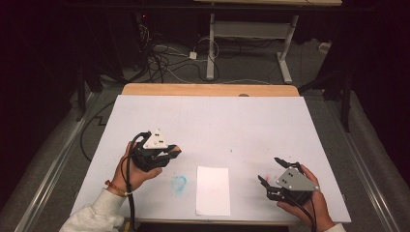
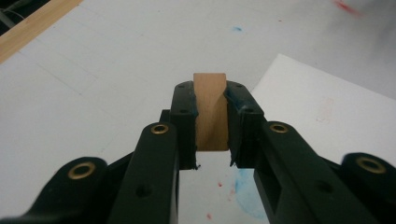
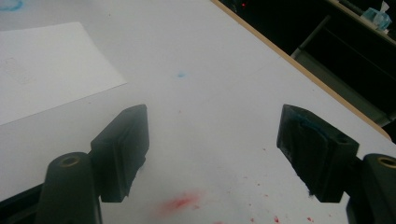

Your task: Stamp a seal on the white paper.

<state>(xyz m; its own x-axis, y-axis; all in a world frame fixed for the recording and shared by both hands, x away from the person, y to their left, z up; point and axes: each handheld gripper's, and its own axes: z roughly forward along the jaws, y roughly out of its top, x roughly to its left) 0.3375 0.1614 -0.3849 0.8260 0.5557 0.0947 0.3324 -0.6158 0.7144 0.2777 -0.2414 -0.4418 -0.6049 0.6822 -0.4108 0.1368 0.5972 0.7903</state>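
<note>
L gripper [image 2: 211,140] clamps a small wooden block [image 2: 211,112] by its flat sides — prob. light, stiff, non-slip, grip OK; R gripper [image 3: 212,154] open, empty.

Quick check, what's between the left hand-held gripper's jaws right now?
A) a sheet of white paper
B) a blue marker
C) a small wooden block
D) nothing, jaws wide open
C: in the left gripper view the left hand-held gripper is clamped on a small wooden block, its black jaws pressing on both sides; the white paper sheet lies flat on the table beyond.
</note>
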